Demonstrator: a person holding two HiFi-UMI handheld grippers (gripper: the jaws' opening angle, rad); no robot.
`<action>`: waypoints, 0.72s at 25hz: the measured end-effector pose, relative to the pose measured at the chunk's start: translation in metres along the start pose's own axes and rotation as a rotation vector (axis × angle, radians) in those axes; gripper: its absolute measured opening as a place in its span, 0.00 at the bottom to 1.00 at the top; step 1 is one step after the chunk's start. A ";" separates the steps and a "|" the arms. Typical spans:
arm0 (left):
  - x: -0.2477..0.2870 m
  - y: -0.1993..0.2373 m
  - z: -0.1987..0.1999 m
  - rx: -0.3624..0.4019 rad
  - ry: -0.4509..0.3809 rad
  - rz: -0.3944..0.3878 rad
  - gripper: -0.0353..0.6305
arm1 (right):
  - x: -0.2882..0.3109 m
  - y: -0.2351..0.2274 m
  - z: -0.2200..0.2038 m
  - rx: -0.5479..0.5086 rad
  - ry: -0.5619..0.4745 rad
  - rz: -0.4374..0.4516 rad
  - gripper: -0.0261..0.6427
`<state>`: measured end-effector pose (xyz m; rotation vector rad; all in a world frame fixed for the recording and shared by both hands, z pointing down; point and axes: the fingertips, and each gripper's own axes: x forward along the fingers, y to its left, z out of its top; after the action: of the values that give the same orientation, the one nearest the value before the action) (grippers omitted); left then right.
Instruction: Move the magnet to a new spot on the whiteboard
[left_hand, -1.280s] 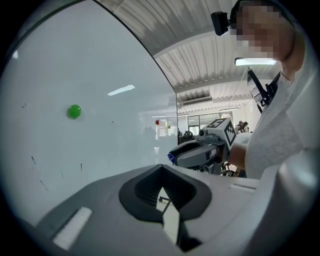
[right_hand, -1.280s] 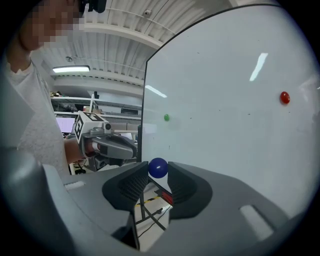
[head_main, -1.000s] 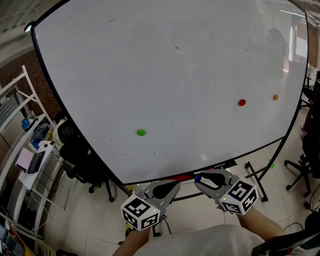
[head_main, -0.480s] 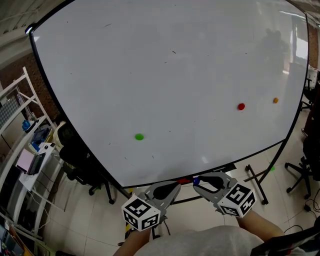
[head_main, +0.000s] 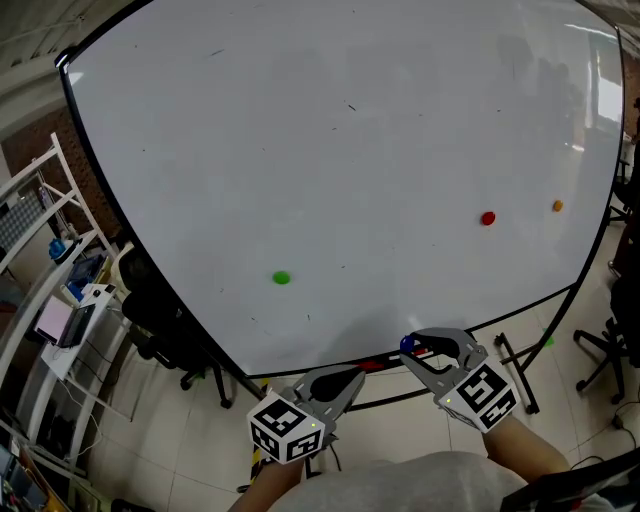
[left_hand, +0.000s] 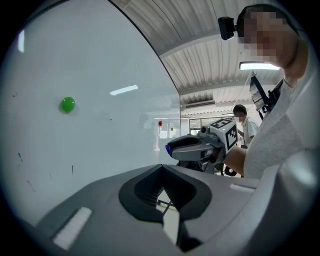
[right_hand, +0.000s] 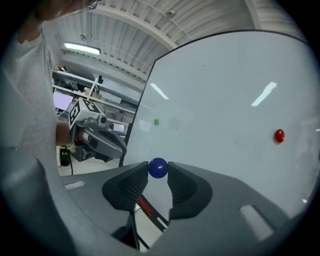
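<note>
The right gripper (head_main: 410, 350) pinches the small blue magnet (right_hand: 158, 168) between the tips of its jaws, close to the near bottom edge of the whiteboard (head_main: 350, 150). On its left, the left gripper (left_hand: 161, 167) has its jaws pressed together with nothing between them. A green magnet (head_main: 281, 278) sticks on the board at the left, and a red magnet (head_main: 487, 218) and an orange magnet (head_main: 557, 206) at the right.

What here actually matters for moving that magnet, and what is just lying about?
In the job:
- blue magnet, clamped in the right gripper
- whiteboard

Lying about:
- green magnet, red magnet and orange magnet, all on the board
- left gripper, shut and empty
- black chair
</note>
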<state>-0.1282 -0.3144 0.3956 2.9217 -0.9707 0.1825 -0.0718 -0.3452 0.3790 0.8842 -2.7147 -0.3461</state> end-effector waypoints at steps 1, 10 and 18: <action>0.000 0.000 0.000 0.000 0.001 0.002 0.03 | 0.000 -0.005 0.003 -0.030 -0.001 -0.018 0.23; 0.002 0.010 0.002 -0.004 0.005 0.019 0.03 | 0.021 -0.053 0.049 -0.295 -0.024 -0.170 0.23; 0.005 0.016 0.002 -0.012 0.013 0.020 0.03 | 0.052 -0.079 0.065 -0.490 -0.003 -0.292 0.23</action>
<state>-0.1337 -0.3304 0.3944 2.8972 -0.9963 0.1962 -0.0901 -0.4293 0.3035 1.1152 -2.3294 -1.0167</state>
